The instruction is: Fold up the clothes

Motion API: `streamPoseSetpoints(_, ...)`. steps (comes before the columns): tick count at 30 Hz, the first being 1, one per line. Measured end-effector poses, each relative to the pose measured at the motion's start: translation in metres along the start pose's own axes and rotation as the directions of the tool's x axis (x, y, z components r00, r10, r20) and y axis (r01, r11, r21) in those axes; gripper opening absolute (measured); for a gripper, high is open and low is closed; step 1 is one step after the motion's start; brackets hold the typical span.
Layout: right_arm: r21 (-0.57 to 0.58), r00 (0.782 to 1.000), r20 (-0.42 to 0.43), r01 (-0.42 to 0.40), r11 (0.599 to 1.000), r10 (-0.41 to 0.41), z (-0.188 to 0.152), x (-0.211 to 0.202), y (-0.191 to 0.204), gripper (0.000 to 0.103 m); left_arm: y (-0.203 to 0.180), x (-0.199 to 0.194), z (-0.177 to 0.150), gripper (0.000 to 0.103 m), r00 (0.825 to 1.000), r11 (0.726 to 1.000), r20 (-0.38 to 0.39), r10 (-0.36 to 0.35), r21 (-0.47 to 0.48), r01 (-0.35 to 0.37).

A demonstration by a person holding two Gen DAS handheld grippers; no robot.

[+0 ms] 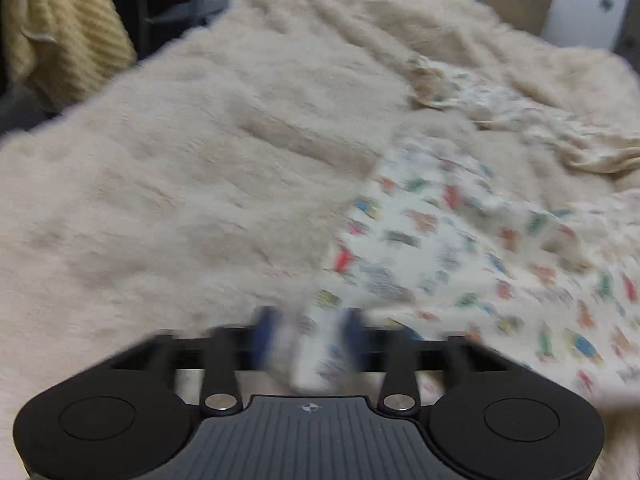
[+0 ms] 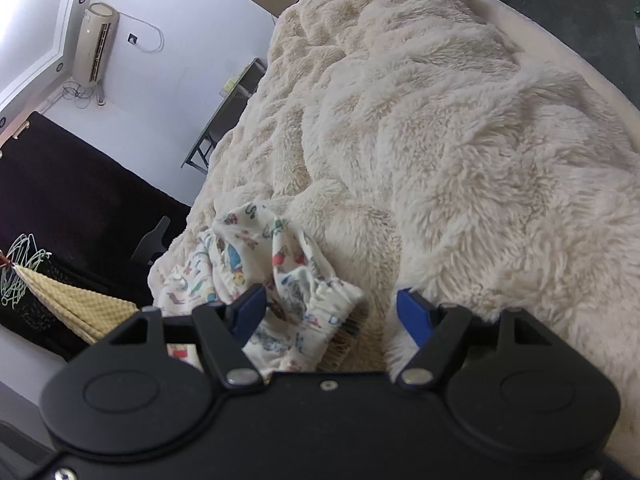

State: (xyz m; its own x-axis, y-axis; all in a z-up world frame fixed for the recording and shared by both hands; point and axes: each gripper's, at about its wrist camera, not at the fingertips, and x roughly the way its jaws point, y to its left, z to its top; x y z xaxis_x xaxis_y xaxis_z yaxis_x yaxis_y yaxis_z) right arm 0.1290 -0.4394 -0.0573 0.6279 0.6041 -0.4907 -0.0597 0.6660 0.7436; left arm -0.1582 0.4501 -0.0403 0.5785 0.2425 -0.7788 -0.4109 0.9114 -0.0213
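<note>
— From the left wrist camera, what have you got?

— It's blurred. The left gripper (image 1: 308, 336) has a fold of the printed garment (image 1: 460, 248) between its blue fingertips (image 1: 352, 332). The cloth fills the gap and the pads look pressed against it, so I'd call that a grip on the fabric. The rest of the garment spreads to the right over the fluffy cream blanket (image 1: 180, 184). A second bunched piece of pale printed cloth (image 1: 480, 100) lies further back, apart from it. A yellow knitted cloth (image 1: 60, 28) hangs at the upper left.

— And the right wrist view?

— Sharper. The right gripper (image 2: 330, 312) stands wide, jaws well apart. The garment's gathered edge (image 2: 320, 304) sits between them, just beside the left pad (image 2: 250, 308); the right pad (image 2: 412, 312) is clear of it, over blanket fur. Nothing is clamped there. Behind, an air-conditioning unit (image 2: 96, 44) stands against the wall.
</note>
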Motion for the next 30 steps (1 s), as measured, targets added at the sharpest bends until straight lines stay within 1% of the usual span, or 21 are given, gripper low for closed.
streamPoseSetpoints(2,0.005,1.000,-0.001,-0.009,1.000,0.009,0.002,0.002,0.002,0.071,-0.010,-0.003,0.024,0.074,0.996,0.998,0.074,-0.057,0.009,0.056)
streamPoseSetpoints(3,0.006,1.000,-0.001,-0.009,1.000,0.009,0.002,0.003,0.002,0.071,-0.014,-0.002,0.034,0.079,0.992,0.997,0.100,-0.076,0.020,0.074)
streamPoseSetpoints(4,0.005,1.000,-0.002,-0.012,1.000,0.012,0.002,0.005,0.004,0.071,-0.015,0.004,0.041,0.082,0.991,0.996,0.105,-0.089,0.028,0.086)
streamPoseSetpoints(5,0.001,1.000,-0.004,-0.015,1.000,0.015,0.002,0.006,0.005,0.071,-0.018,0.023,0.059,0.082,0.985,0.991,0.108,-0.134,0.045,0.130)
streamPoseSetpoints(6,-0.002,1.000,-0.007,-0.018,1.000,0.018,0.002,0.007,0.006,0.071,-0.015,0.036,0.066,0.082,0.983,0.986,0.088,-0.163,0.032,0.161)
streamPoseSetpoints(7,-0.006,1.000,-0.009,-0.017,1.000,0.017,0.001,0.008,0.007,0.071,-0.013,0.060,0.075,0.080,0.979,0.980,0.043,-0.200,-0.012,0.200)
streamPoseSetpoints(9,-0.009,1.000,-0.011,-0.014,1.000,0.014,0.000,0.008,0.009,0.071,-0.011,0.095,0.085,0.068,0.962,0.960,-0.028,-0.270,-0.082,0.267)
streamPoseSetpoints(11,-0.008,1.000,-0.012,-0.014,1.000,0.014,-0.001,0.008,0.009,0.071,-0.012,0.120,0.089,0.015,0.939,0.937,-0.083,-0.333,-0.135,0.321)
streamPoseSetpoints(12,-0.007,1.000,-0.012,-0.014,1.000,0.014,-0.001,0.007,0.009,0.071,-0.016,0.127,0.091,0.009,0.934,0.935,-0.097,-0.343,-0.132,0.330)
streamPoseSetpoints(13,-0.006,1.000,-0.013,-0.013,1.000,0.013,0.000,0.007,0.009,0.071,-0.015,0.128,0.094,0.008,0.937,0.936,-0.081,-0.339,-0.131,0.327)
streamPoseSetpoints(14,-0.007,1.000,-0.013,-0.012,1.000,0.012,0.000,0.007,0.009,0.071,-0.012,0.125,0.097,0.007,0.952,0.941,-0.026,-0.306,-0.158,0.299)
streamPoseSetpoints(15,-0.012,1.000,-0.013,-0.009,1.000,0.009,0.000,0.007,0.010,0.071,-0.003,0.123,0.100,0.007,0.968,0.940,0.025,-0.251,-0.232,0.250)
streamPoseSetpoints(17,-0.020,1.000,-0.014,-0.005,1.000,0.005,0.000,0.008,0.011,0.071,0.011,0.123,0.101,0.008,0.973,0.917,0.073,-0.219,-0.325,0.231)
streamPoseSetpoints(18,-0.021,1.000,-0.014,-0.004,1.000,0.004,0.000,0.008,0.011,0.071,0.013,0.121,0.102,0.009,0.976,0.915,0.073,-0.205,-0.340,0.218)
streamPoseSetpoints(20,-0.021,1.000,-0.013,-0.004,1.000,0.004,0.000,0.008,0.011,0.071,0.006,0.120,0.104,0.022,0.989,0.945,0.042,-0.139,-0.294,0.145)
streamPoseSetpoints(21,-0.021,1.000,-0.013,-0.005,1.000,0.004,0.000,0.008,0.011,0.071,-0.001,0.118,0.106,0.025,0.998,0.966,0.017,-0.052,-0.252,0.055)
streamPoseSetpoints(24,-0.017,1.000,-0.013,-0.007,1.000,0.006,0.001,0.007,0.010,0.071,-0.010,0.101,0.104,0.038,0.999,0.977,0.048,0.021,-0.212,-0.011)
streamPoseSetpoints(26,-0.012,1.000,-0.014,-0.010,1.000,0.010,0.002,0.008,0.010,0.071,-0.016,0.080,0.101,0.044,0.995,0.981,0.104,0.012,-0.193,0.009)
streamPoseSetpoints(27,-0.004,1.000,-0.012,-0.018,1.000,0.018,0.003,0.008,0.009,0.071,-0.027,0.064,0.099,0.048,0.988,0.985,0.154,0.002,-0.173,0.025)
streamPoseSetpoints(29,0.021,0.999,-0.007,-0.039,0.999,0.039,0.005,0.008,0.006,0.071,-0.053,0.041,0.096,0.062,0.970,0.989,0.234,-0.058,-0.117,0.087)
streamPoseSetpoints(30,0.054,0.998,-0.002,-0.061,0.997,0.061,0.007,0.010,0.002,0.071,-0.066,0.034,0.095,0.064,0.961,0.989,0.260,-0.094,-0.086,0.120)
